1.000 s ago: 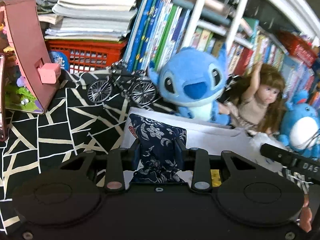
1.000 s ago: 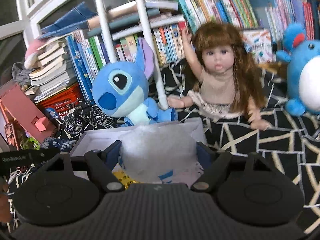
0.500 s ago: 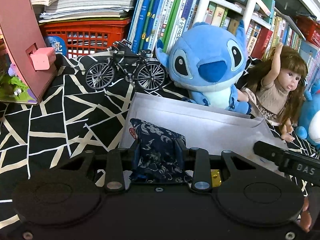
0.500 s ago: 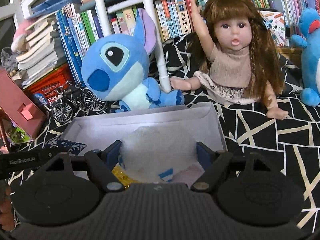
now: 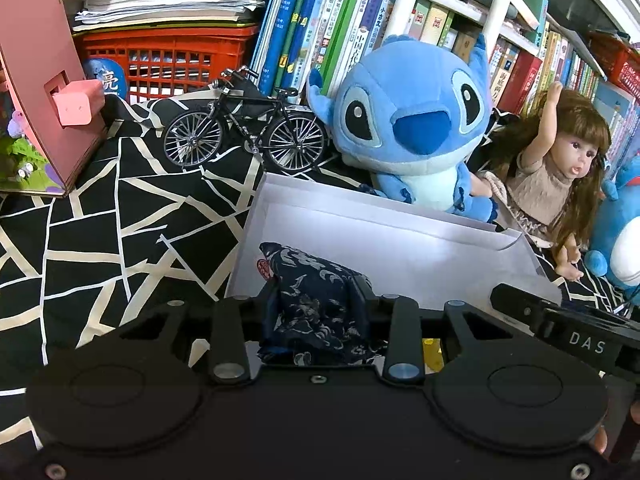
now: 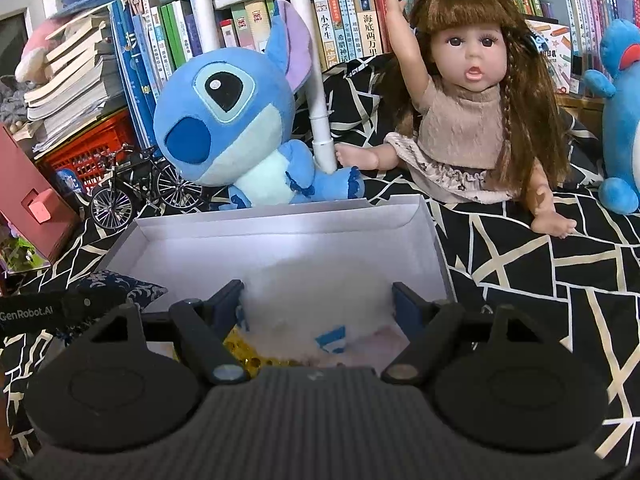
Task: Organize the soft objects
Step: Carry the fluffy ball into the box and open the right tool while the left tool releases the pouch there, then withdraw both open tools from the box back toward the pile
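A white cardboard box (image 5: 384,216) lies open on the black patterned cloth; it also shows in the right wrist view (image 6: 280,224). My left gripper (image 5: 316,300) is shut on a dark blue floral cloth pouch (image 5: 316,280), held over the box's near left part. My right gripper (image 6: 320,300) is shut on a white fluffy soft object (image 6: 320,284) with a blue tag, held over the box's near side. The pouch's corner (image 6: 116,284) shows at the left of the right wrist view. Something yellow and shiny (image 6: 244,352) lies under the white object.
Behind the box sit a blue Stitch plush (image 5: 412,128), a long-haired doll (image 5: 560,168) and another blue plush (image 6: 620,120). A model bicycle (image 5: 244,128), a red basket (image 5: 168,56), a pink wooden stand (image 5: 40,80) and bookshelves stand at the back.
Both grippers have moved forward and lower over the box, still holding their objects. The plush and doll look nearer and larger.
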Tool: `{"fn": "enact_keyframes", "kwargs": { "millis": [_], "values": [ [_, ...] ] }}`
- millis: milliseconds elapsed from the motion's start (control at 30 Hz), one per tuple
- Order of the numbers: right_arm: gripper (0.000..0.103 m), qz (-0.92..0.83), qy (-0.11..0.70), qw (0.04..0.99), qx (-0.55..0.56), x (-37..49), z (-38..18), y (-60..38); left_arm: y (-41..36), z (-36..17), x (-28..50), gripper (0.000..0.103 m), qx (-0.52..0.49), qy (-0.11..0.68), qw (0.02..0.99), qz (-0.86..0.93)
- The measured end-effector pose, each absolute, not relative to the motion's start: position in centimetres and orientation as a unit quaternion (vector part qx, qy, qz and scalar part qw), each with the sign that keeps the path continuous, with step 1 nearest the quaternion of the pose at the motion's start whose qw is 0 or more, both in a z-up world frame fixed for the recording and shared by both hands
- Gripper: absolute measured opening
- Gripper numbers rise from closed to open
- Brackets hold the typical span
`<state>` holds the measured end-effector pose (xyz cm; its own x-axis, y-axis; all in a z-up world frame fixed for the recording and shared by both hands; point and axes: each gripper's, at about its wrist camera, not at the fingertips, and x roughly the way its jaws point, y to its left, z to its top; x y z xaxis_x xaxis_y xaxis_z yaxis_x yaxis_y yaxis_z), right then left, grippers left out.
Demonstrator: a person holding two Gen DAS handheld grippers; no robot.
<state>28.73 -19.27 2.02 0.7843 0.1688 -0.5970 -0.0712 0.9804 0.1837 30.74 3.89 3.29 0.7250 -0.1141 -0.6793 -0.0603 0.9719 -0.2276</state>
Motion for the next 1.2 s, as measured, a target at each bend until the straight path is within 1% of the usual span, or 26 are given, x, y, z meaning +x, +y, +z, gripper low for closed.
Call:
{"fn": "enact_keyframes", "kwargs": {
  "millis": [33, 100, 267, 367, 433, 500, 633, 800, 1200],
  "values": [
    [0.082, 0.065, 0.321, 0.942, 0.078, 28.7, 2.1, -19.3, 3.9, 3.3, 30.7, 0.037, -0.119, 0.369, 0.922, -0.015],
    [0.088, 0.069, 0.318, 0.942, 0.081, 28.6, 2.1, -19.5, 3.9, 3.4, 30.5, 0.040, -0.117, 0.369, 0.922, -0.020],
    [0.089, 0.075, 0.317, 0.942, 0.085, 28.3, 2.2, -19.7, 3.8, 3.5, 30.2, 0.050, -0.115, 0.370, 0.922, -0.023],
    [0.091, 0.080, 0.314, 0.942, 0.092, 28.0, 2.4, -19.8, 3.6, 3.6, 29.9, 0.061, -0.109, 0.370, 0.922, -0.023],
    [0.091, 0.082, 0.312, 0.942, 0.092, 27.7, 2.5, -19.8, 3.5, 3.6, 29.7, 0.071, -0.104, 0.369, 0.923, -0.025],
    [0.092, 0.086, 0.307, 0.943, 0.092, 27.3, 2.7, -19.9, 3.4, 3.9, 29.3, 0.076, -0.102, 0.364, 0.925, -0.026],
    [0.095, 0.094, 0.294, 0.947, 0.090, 26.0, 3.4, -19.9, 3.0, 4.7, 28.2, 0.083, -0.092, 0.347, 0.933, -0.031],
    [0.097, 0.105, 0.277, 0.952, 0.078, 24.2, 4.3, -20.0, 2.4, 5.8, 26.4, 0.085, -0.077, 0.326, 0.941, -0.047],
    [0.101, 0.131, 0.244, 0.959, 0.056, 19.5, 5.4, -20.5, 2.4, 7.0, 21.9, 0.088, -0.084, 0.305, 0.946, -0.073]
  ]
}}
